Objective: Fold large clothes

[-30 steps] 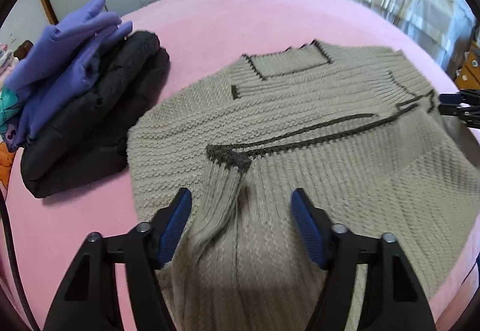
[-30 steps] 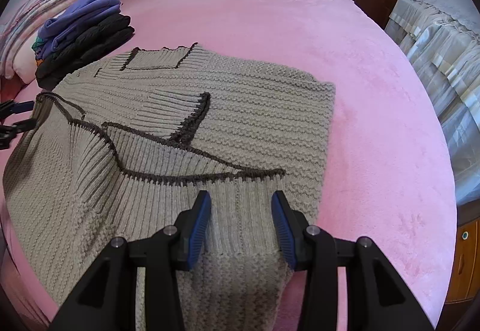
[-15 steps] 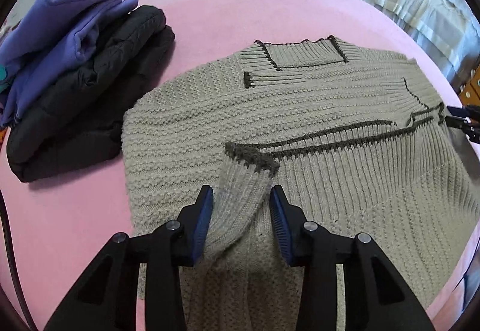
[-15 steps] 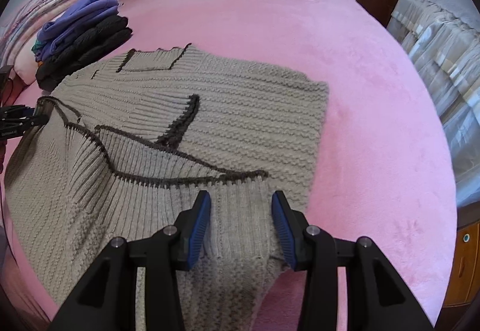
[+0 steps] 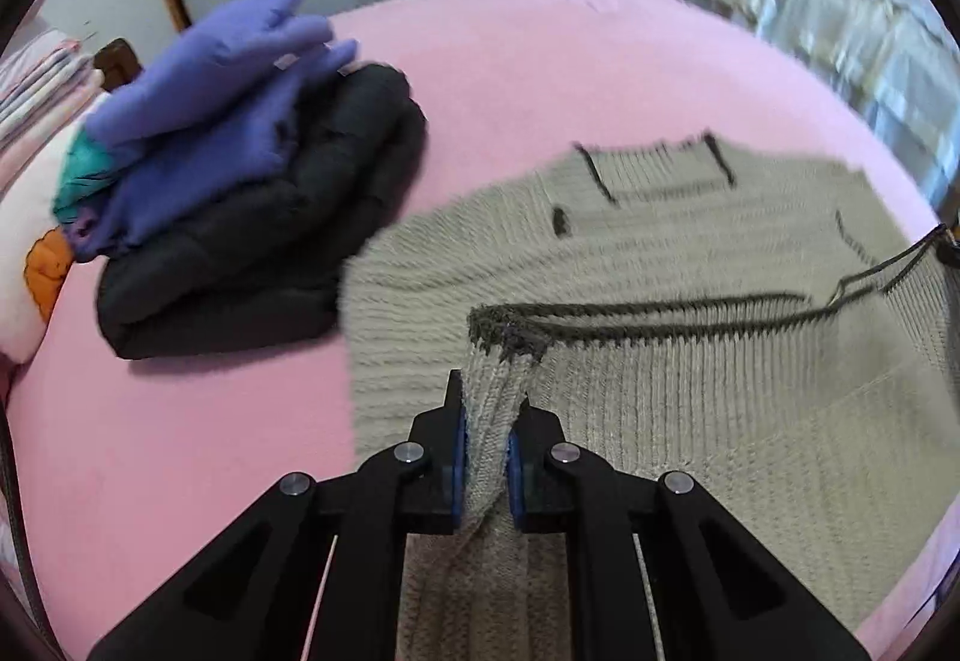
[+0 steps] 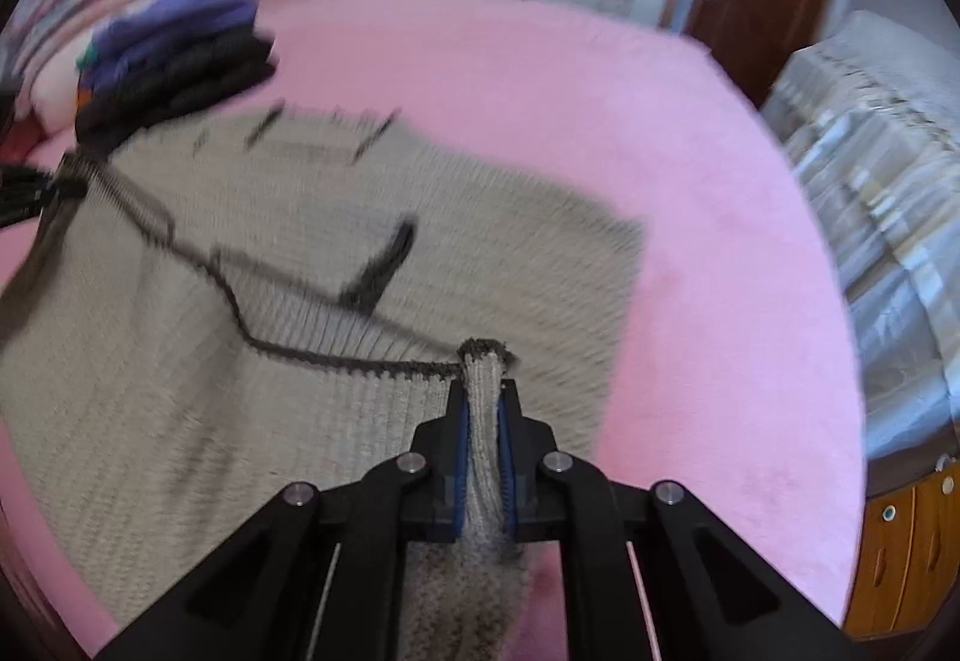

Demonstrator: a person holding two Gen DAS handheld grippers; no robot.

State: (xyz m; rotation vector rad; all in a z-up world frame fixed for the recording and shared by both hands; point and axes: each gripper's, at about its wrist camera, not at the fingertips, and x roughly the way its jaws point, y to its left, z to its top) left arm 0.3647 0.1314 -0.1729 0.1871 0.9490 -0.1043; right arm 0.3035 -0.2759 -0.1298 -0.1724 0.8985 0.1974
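The fingers of the left gripper (image 5: 487, 409) are pinching a bunched fold of the hem of the beige knit sweater (image 5: 690, 289), the blue pads pressing on the wool from both sides; the right gripper (image 6: 485, 403) is closing its jaws on the other hem corner, with the knit already squeezed between its pads. The dark-trimmed hem edge (image 6: 336, 355) is hanging stretched between the two grippers, so each hand is holding its own near corner and neither is nearer than the other. From the fingers the sweater is lying straight ahead on the pink bed (image 5: 540, 79), its long axis running away from the person toward the neckline (image 5: 654, 163) at the far end. I judge that the coming move is carrying the hem forward over the body to the neckline, so both hands need to travel together and keep the edge taut. On the left, just beside the sweater's side edge, the pile of folded clothes (image 5: 240, 169) is resting, a black jacket under purple ones; the left hand has less free room there. Beyond the neckline and to the right the bed is giving wide room.
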